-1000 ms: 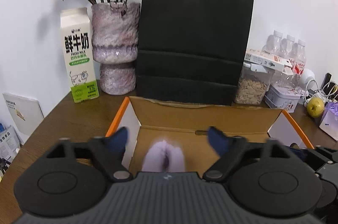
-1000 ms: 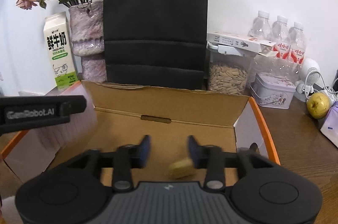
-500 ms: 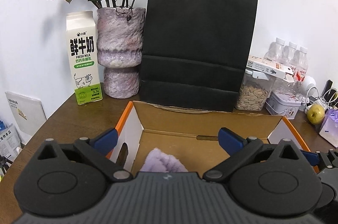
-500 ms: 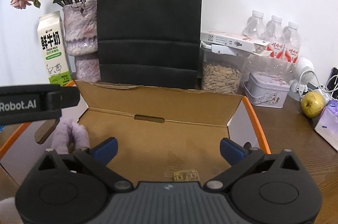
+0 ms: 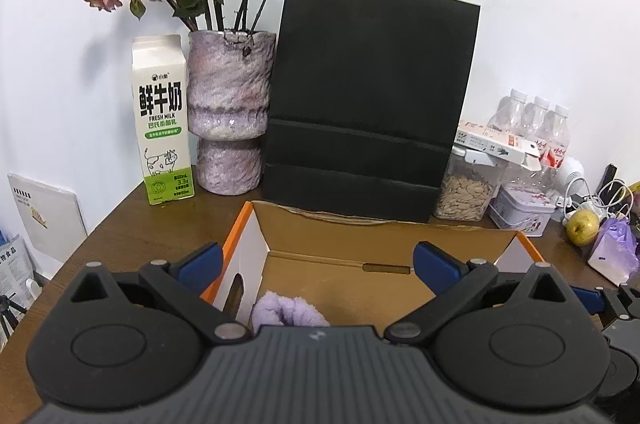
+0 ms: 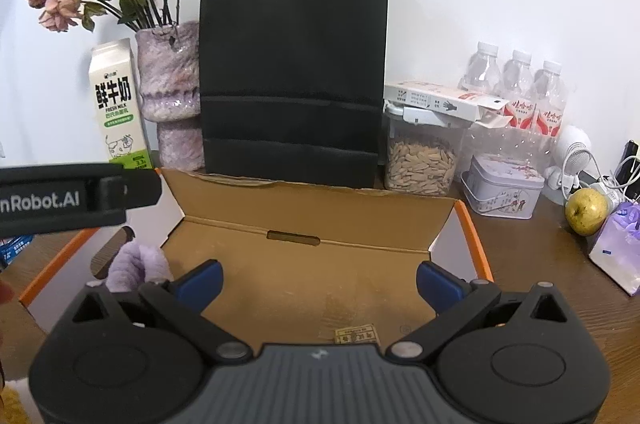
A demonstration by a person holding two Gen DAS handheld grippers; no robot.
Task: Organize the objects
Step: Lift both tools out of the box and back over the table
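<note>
Left wrist view: we hover both claws over the cardboard box (image 5: 384, 224).
Our left gripper (image 5: 316, 262) and right gripper (image 6: 318, 282) gape wide, empty; the purple fluffy item (image 5: 286, 312) lies in the box's left corner, the small yellow packet (image 6: 356, 335) near its front edge.

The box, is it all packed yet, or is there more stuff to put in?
Partly. A fluffy purple thing and a small yellowish packet already lie in the cardboard box. Nothing is in hand: the left gripper and right gripper are both open and empty. Which other things on the table should go in, I cannot tell.
</note>
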